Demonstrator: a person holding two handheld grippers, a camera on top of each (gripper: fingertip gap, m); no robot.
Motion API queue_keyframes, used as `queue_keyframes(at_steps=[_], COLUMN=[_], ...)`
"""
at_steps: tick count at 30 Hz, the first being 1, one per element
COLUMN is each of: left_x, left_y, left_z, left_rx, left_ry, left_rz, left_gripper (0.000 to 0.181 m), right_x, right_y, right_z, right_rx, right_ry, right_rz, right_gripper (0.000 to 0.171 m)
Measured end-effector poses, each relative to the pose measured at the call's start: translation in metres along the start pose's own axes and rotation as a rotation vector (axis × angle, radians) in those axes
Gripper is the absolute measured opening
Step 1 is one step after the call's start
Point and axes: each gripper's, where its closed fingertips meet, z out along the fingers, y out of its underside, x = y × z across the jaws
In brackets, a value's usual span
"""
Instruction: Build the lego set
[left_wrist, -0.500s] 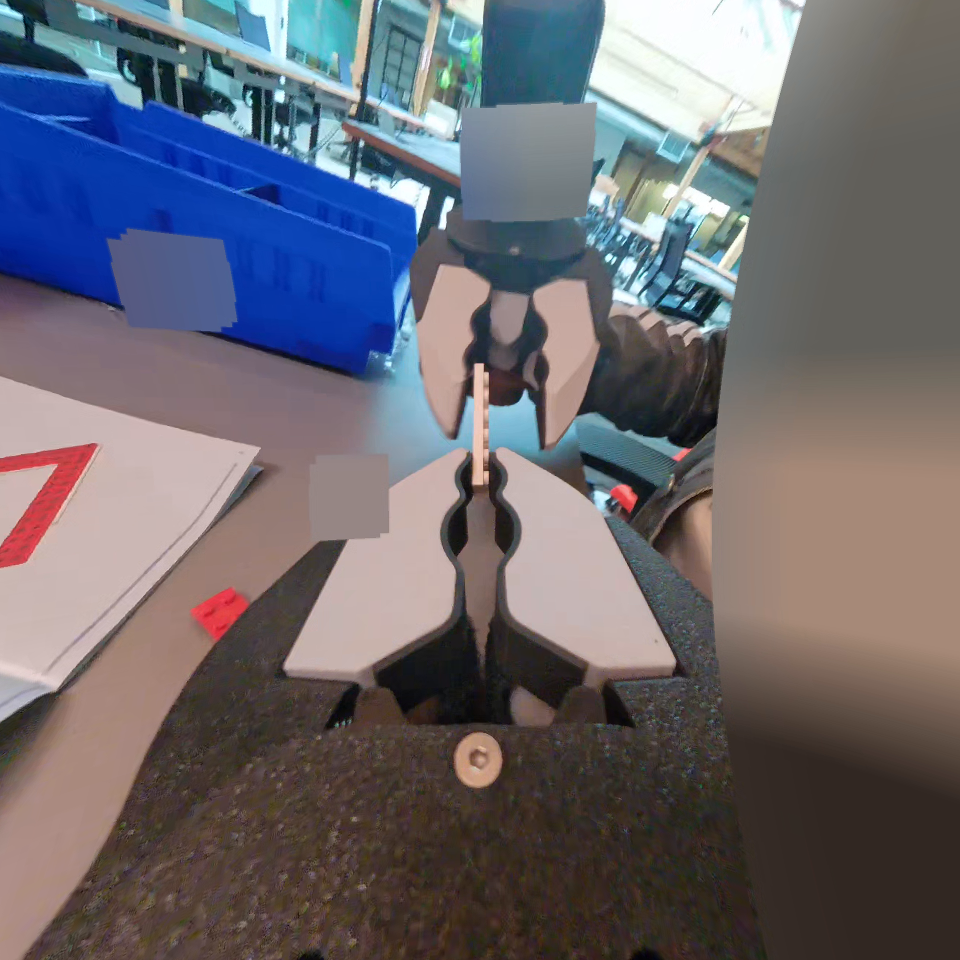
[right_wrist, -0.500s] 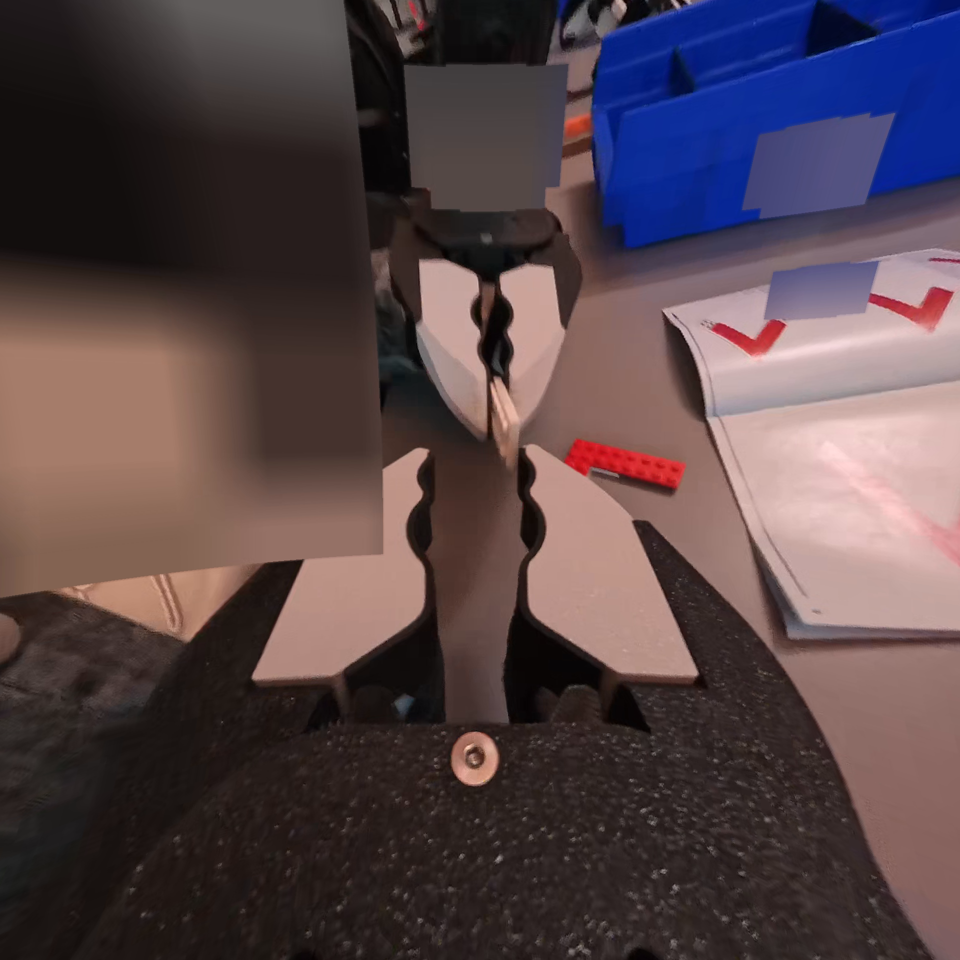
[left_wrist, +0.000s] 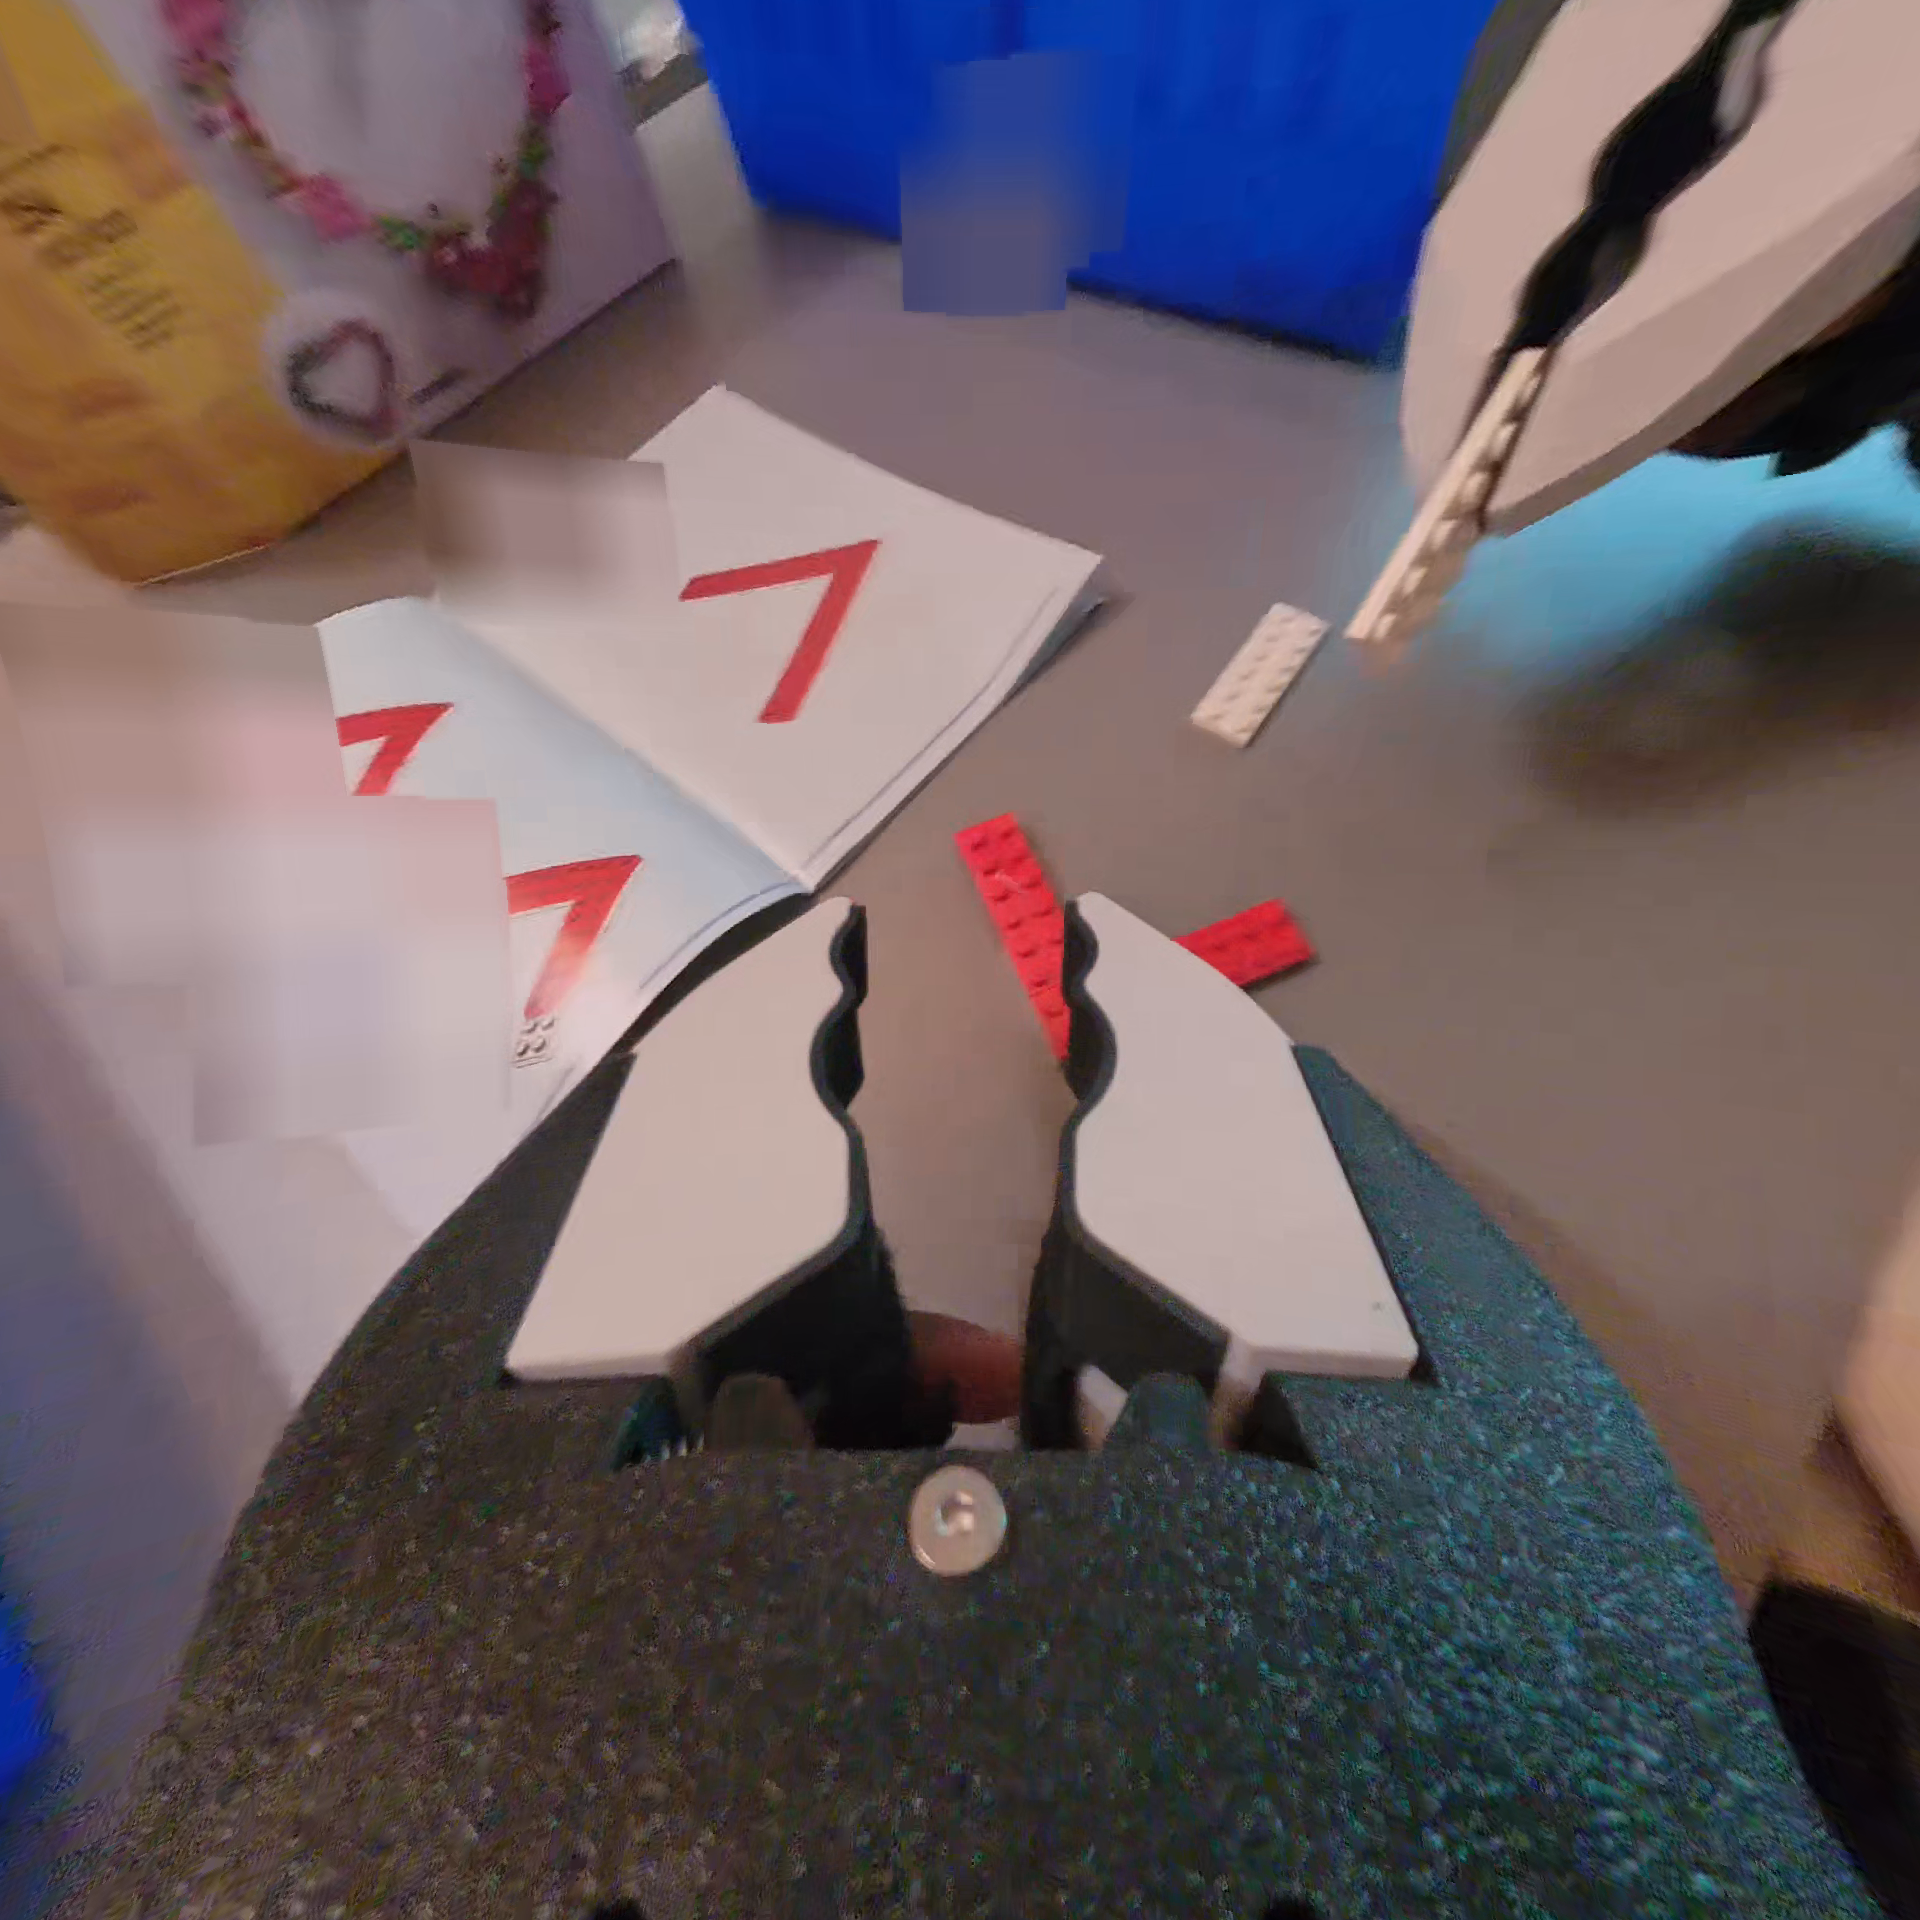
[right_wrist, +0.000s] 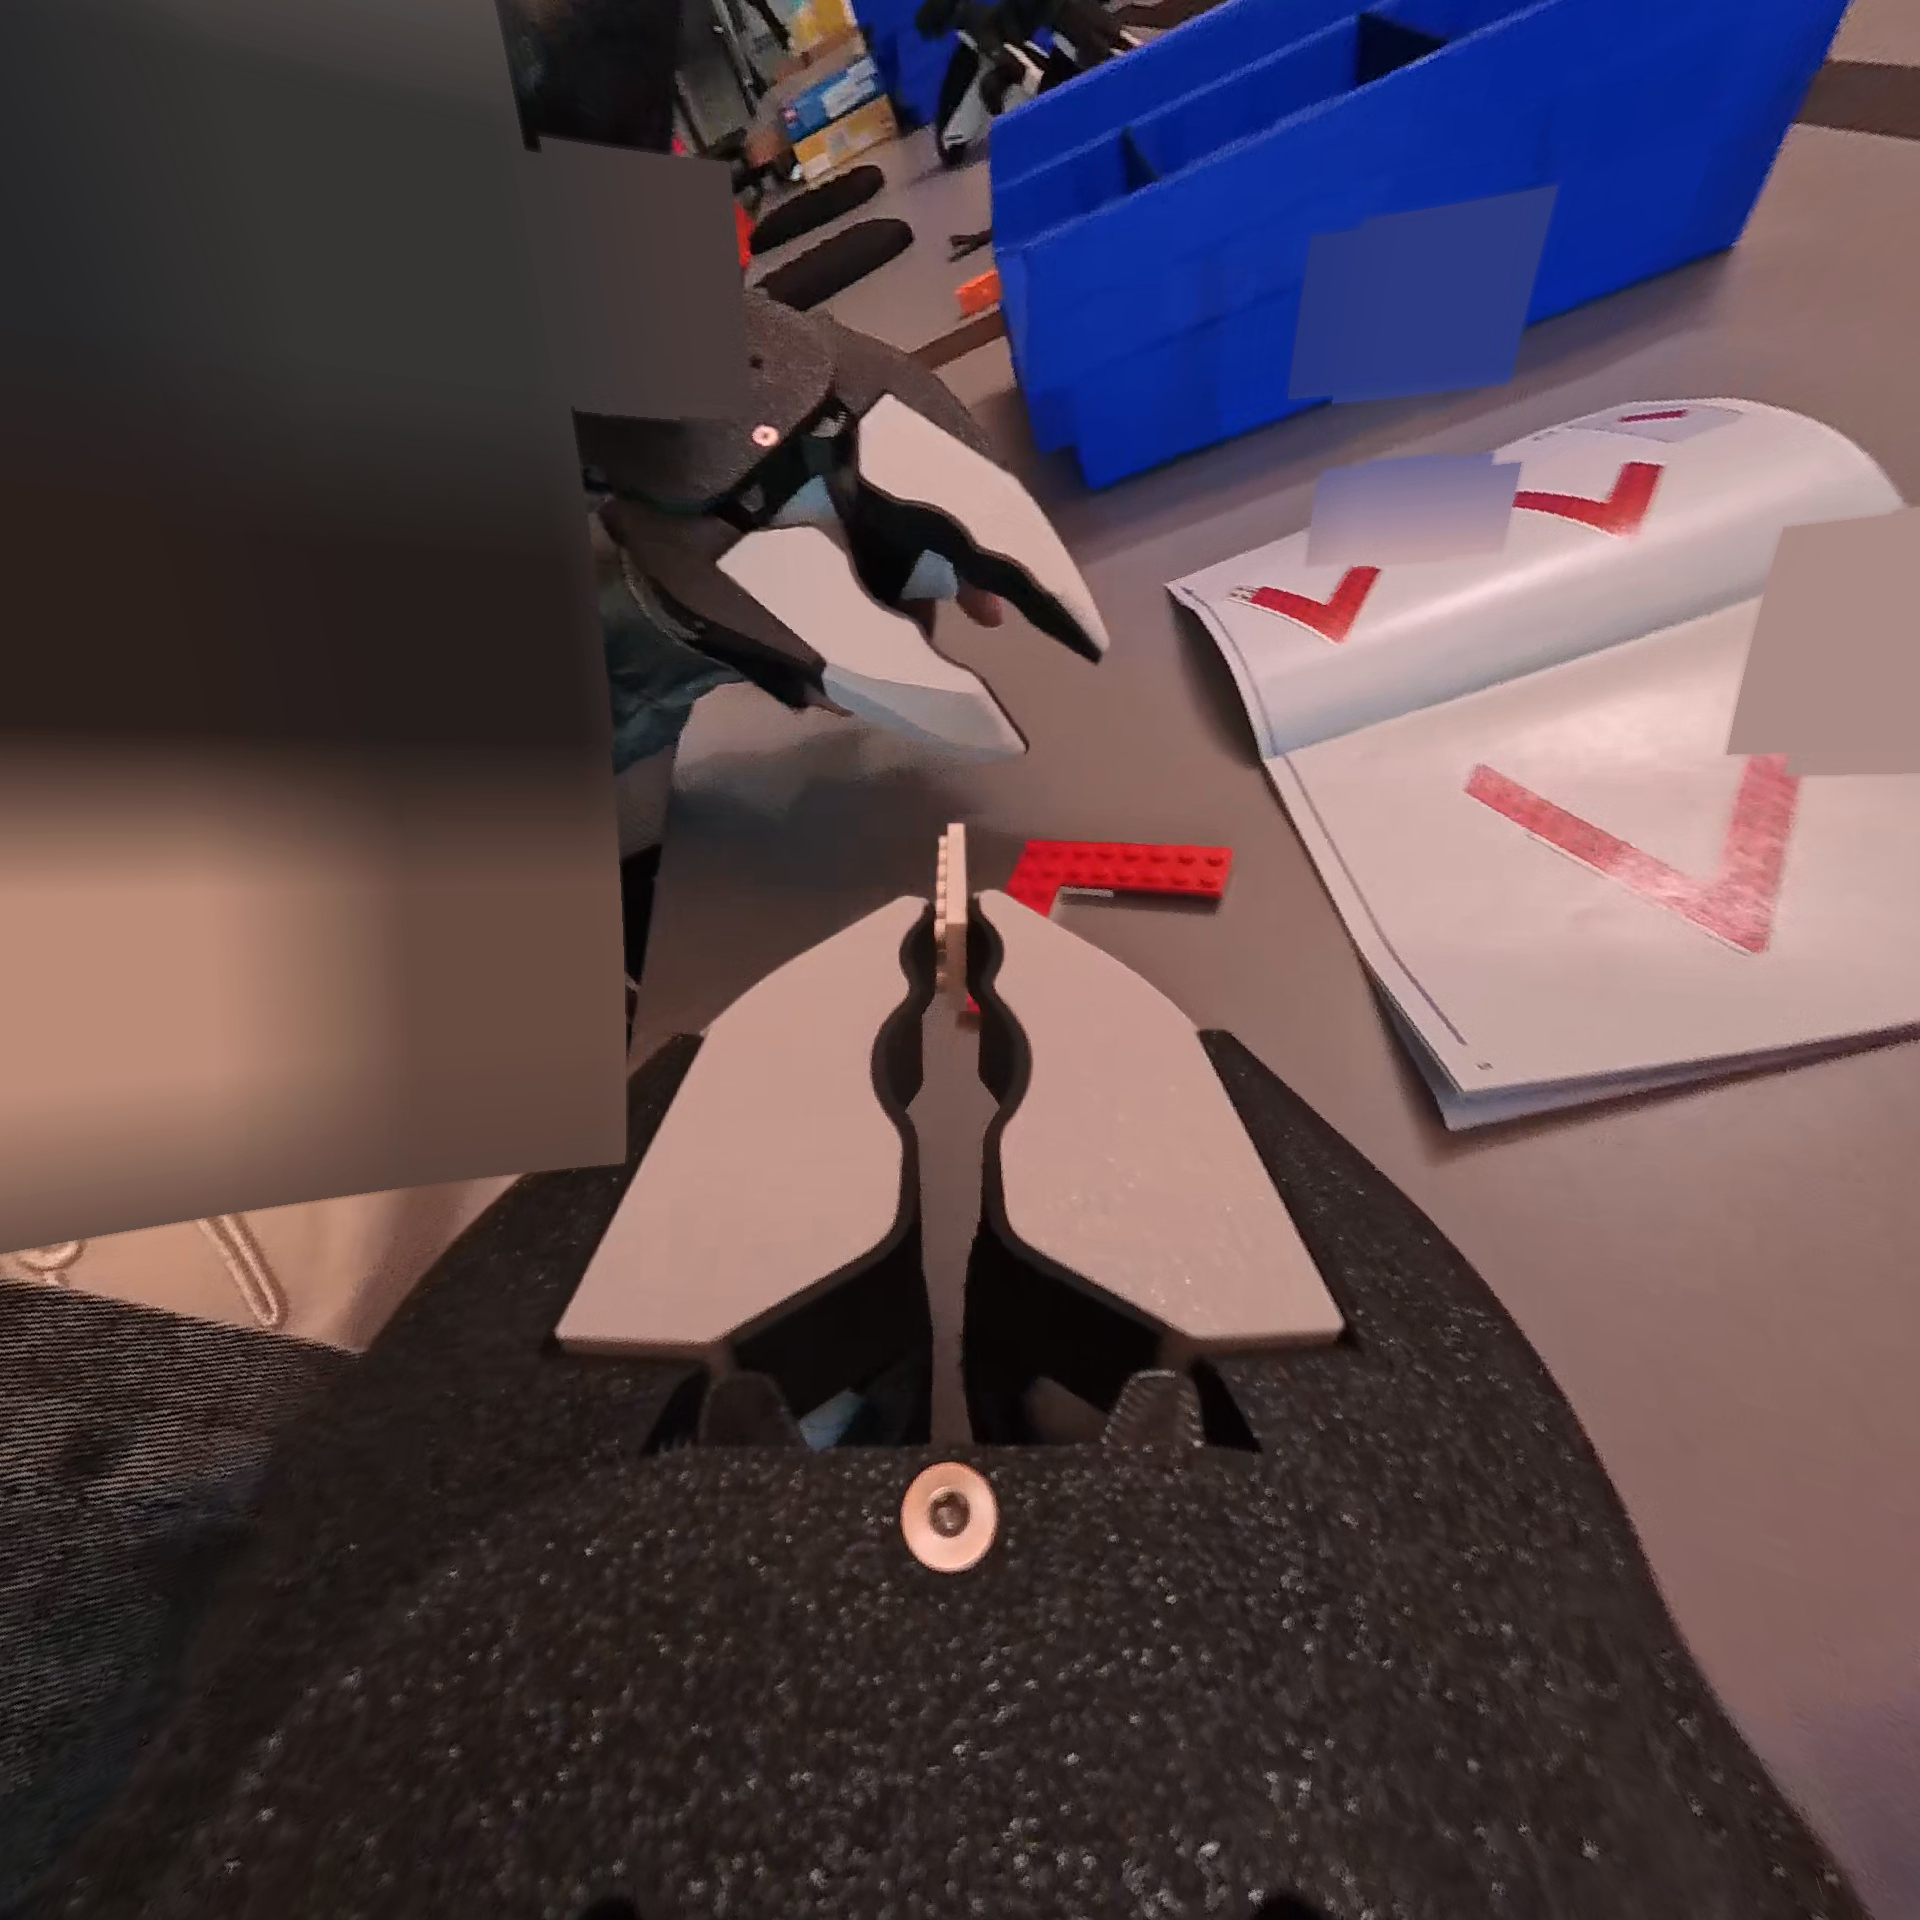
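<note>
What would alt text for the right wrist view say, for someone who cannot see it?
The right gripper pinches a thin tan lego plate on edge above a grey table. Ahead, the left gripper hangs open over a red lego plate, with an open instruction booklet and a blue bin to the right.

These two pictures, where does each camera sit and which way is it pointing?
Left wrist view: sits on the left gripper, jaws open and empty, looking down at red plates, a white plate and an open booklet.
Right wrist view: sits on the right gripper, clamped on a tan plate, facing the table and blue bin.
Shared: each shows the other gripper, the booklet, red plates and bin.
</note>
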Motion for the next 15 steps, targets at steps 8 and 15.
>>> queue_keyframes(at_steps=[8, 15], left_x=[0.038, 0.030], left_y=[0.025, 0.048], left_z=[0.008, 0.010], left_rx=[-0.139, -0.293], left_ry=[0.081, 0.113], left_rz=[0.001, 0.178], left_gripper=[0.045, 0.032], right_x=[-0.004, 0.017], right_y=[0.025, 0.047], right_z=[-0.001, 0.019], right_rx=[-0.105, -0.280], right_ry=[0.001, 0.147], right_rz=[-0.012, 0.019], right_gripper=[0.005, 0.005])
